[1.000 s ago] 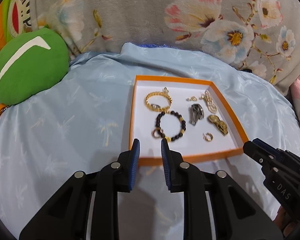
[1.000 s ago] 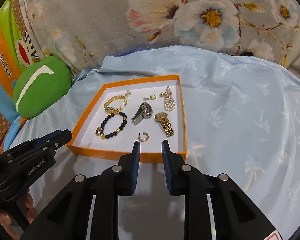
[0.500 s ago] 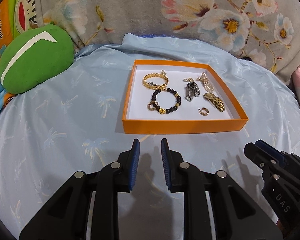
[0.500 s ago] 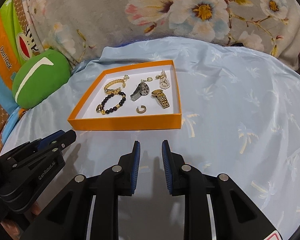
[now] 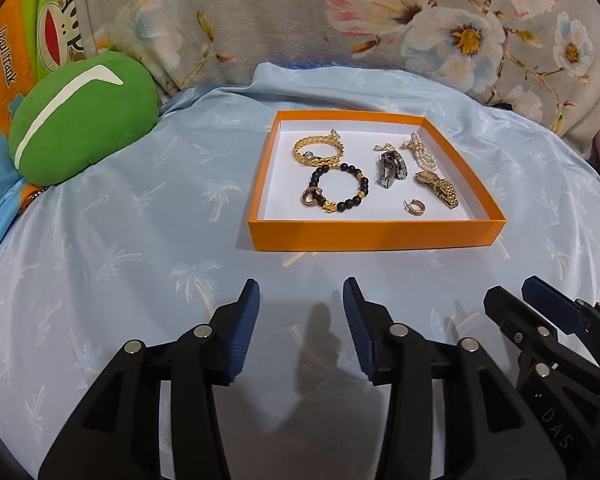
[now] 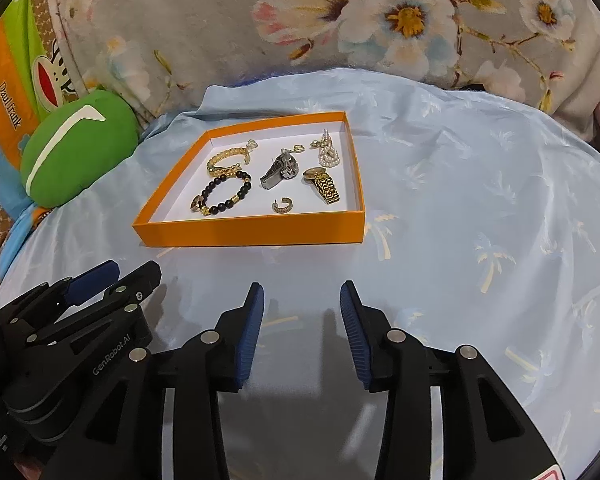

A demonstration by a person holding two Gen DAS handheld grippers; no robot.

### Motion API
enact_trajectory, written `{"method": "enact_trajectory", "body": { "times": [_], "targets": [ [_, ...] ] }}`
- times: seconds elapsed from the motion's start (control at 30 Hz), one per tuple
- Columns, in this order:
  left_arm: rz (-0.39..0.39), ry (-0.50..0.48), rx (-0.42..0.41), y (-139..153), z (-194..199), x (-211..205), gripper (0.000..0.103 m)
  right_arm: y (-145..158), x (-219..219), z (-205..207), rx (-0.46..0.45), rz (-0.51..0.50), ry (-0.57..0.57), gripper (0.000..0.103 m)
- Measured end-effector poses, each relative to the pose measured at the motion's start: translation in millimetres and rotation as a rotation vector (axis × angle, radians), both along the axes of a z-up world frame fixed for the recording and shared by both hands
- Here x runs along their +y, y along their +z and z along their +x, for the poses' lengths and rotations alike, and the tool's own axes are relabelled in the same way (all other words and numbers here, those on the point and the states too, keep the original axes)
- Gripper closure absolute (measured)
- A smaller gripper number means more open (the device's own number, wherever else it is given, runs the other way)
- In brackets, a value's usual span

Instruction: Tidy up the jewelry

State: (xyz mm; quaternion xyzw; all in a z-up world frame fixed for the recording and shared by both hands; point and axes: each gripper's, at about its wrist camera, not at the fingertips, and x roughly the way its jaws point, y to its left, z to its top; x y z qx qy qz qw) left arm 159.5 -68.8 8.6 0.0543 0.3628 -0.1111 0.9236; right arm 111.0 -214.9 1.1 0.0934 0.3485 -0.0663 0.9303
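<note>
An orange tray [image 5: 374,234] [image 6: 252,232] with a white floor sits on the light blue sheet. In it lie a gold chain bracelet [image 5: 318,151], a black bead bracelet [image 5: 336,192] [image 6: 222,194], a dark metal watch [image 5: 392,166] [image 6: 280,170], a gold watch [image 5: 438,188] [image 6: 324,184], a pearl piece [image 5: 422,154] [image 6: 328,152] and a gold hoop earring [image 5: 414,206] [image 6: 282,205]. My left gripper [image 5: 300,300] [image 6: 112,274] is open and empty, in front of the tray. My right gripper [image 6: 302,300] [image 5: 520,298] is open and empty beside it.
A green cushion [image 5: 80,120] [image 6: 76,148] lies to the left of the tray. A floral grey pillow [image 5: 340,20] runs along the back. An orange and green printed cloth [image 5: 8,60] is at the far left.
Both grippers have pulled back from the tray, which now looks smaller and farther away. Both have opened wider.
</note>
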Motion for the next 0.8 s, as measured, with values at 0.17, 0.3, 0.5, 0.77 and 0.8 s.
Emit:
{"method": "enact_trajectory", "body": {
  "times": [0.17, 0.3, 0.5, 0.77, 0.8],
  "targets": [
    [0.018, 0.000, 0.000, -0.8, -0.3, -2.0, 0.049, -1.5, 2.8, 1.7, 0.016, -0.022, -0.009, 0.049],
    [0.025, 0.010, 0.010, -2.4, 1.7, -1.4, 0.047, -3.3, 3.6, 3.6, 0.034, -0.043, -0.024, 0.047],
    [0.044, 0.024, 0.016, -3.9, 2.9, -2.4, 0.047, -5.7, 3.1, 5.6, 0.056, -0.054, -0.045, 0.044],
    [0.081, 0.066, 0.014, -5.3, 3.7, -2.2, 0.036, -6.4, 4.0, 6.6, 0.069, -0.076, -0.068, 0.043],
    [0.086, 0.069, 0.015, -5.4, 3.8, -2.4, 0.035, -6.7, 3.9, 7.0, 0.072, -0.077, -0.070, 0.042]
  ]
}}
